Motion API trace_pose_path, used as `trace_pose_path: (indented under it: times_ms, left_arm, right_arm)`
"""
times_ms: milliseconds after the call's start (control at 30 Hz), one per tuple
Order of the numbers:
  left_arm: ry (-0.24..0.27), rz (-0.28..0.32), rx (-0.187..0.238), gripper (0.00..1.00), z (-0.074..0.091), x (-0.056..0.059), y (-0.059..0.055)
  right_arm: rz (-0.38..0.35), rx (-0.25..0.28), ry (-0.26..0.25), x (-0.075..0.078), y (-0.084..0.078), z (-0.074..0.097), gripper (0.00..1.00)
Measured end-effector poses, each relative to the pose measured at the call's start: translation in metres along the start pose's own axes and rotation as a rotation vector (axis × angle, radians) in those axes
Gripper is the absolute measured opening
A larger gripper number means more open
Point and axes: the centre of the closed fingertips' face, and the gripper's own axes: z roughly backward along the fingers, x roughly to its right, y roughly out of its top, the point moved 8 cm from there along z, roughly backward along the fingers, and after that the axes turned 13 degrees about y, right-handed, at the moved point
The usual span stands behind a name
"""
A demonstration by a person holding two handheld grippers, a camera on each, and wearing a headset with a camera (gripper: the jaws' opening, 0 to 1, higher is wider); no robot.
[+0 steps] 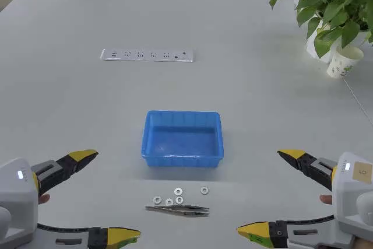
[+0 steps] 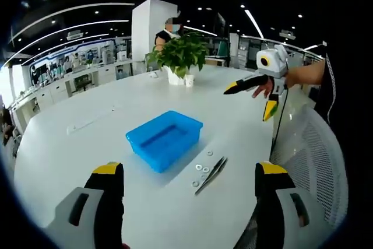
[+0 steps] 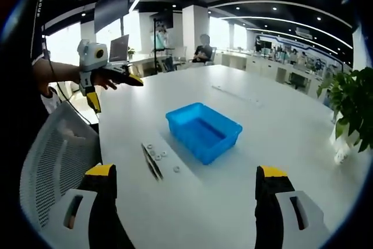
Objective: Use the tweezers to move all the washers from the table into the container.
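Steel tweezers just beside five washers, near blue container.

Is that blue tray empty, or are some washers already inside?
Empty: the blue tray has a bare floor, and the washers lie outside it on the table near the tweezers.

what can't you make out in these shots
Washers: head view, too small to tell whether any touches the tweezers.
Container: left gripper view, its near wall hides part of its floor.
Power strip: head view, sockets too small to read.
Plant: head view, cut off by the top and right edges.
Left gripper and right gripper: head view, bodies cut off by the bottom edge.
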Motion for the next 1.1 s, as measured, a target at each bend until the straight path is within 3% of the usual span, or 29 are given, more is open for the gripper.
trace_pose_path:
  times_ms: [1100]
  left_arm:
    - [-0.030,-0.051,-0.016,0.98,-0.0025,0.0004,0.0030]
  right_arm:
    - [0.024,-0.008,-0.003,0.0016,0.0022,0.0016,1.00]
